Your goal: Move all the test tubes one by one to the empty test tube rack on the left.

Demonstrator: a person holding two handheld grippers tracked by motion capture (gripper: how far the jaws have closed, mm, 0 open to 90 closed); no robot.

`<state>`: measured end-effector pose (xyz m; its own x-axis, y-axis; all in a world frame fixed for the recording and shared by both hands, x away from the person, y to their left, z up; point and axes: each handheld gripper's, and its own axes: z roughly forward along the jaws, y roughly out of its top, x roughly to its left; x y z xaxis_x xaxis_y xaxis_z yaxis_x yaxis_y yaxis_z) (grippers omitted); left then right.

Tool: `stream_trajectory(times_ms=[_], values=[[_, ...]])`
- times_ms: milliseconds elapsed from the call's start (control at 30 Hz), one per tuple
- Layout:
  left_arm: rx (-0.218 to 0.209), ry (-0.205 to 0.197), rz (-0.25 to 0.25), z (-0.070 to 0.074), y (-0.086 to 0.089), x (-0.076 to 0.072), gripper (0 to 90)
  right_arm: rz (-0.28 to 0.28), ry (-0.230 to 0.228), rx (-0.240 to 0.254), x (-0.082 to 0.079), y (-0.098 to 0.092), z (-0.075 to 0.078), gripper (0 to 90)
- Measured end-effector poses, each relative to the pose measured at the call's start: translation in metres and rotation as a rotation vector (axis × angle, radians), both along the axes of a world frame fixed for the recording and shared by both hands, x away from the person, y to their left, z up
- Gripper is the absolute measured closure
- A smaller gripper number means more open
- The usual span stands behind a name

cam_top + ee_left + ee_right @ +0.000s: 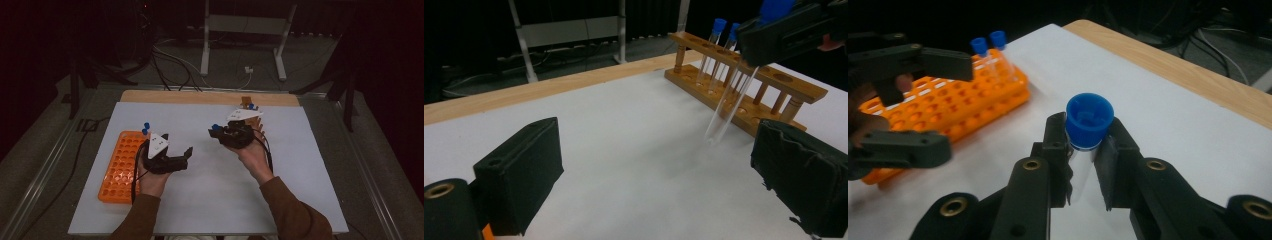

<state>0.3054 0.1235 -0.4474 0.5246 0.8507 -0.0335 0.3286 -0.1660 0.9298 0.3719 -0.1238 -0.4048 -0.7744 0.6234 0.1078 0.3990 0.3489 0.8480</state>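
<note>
High view shows the white surface (210, 200) taking up most of the scene, with a strip of bare wood along its far edge. At its left side lies the orange rack (120, 167), a flat tray of many holes, with two blue-capped tubes (146, 128) standing at its far end. At the far edge, right of centre, stands the wooden rack (744, 85); in the left gripper view it holds two capped tubes upright at its far end, the rest of its holes unfilled.

Next come the person's two forearms in brown sleeves, reaching in from the near edge. The left gripper (182, 157) hovers just beside the orange rack, pointing toward the middle of the surface; its jaws stand spread wide with nothing between them, and the left gripper view shows bare white surface between the two black pads (519, 175). The right gripper (216, 131) is held above the surface between the two racks, nearer the wooden one, pointing leftward.

Smallest is the test tube (1088, 135), clear with a blue cap. The right gripper's jaws pinch it just below the cap, and in the left gripper view its clear body (729, 107) hangs tilted in front of the wooden rack, its tip clear of the surface.
</note>
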Motion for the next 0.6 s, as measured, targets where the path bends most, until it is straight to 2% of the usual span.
stream_trajectory(times_ms=[167, 267, 400, 467, 600], values=[[0.020, 0.001, -0.013, -0.001, -0.005, -0.001, 10.2, 0.032, 0.006, 0.000, -0.005, 0.017, -0.001, 76.4], [0.031, 0.003, -0.027, -0.001, -0.009, -0.002, 16.1, 0.052, 0.004, -0.002, -0.007, 0.027, -0.001, 76.4], [0.046, 0.007, -0.026, -0.002, -0.013, -0.002, 18.8, 0.075, 0.006, -0.005, -0.011, 0.038, -0.002, 76.4], [0.052, 0.003, -0.023, -0.002, -0.014, -0.003, 23.9, 0.085, 0.006, -0.008, -0.012, 0.043, -0.002, 76.4], [0.067, -0.009, -0.038, -0.003, -0.016, -0.004, 43.5, 0.098, 0.011, -0.004, -0.015, 0.049, -0.003, 76.4]])
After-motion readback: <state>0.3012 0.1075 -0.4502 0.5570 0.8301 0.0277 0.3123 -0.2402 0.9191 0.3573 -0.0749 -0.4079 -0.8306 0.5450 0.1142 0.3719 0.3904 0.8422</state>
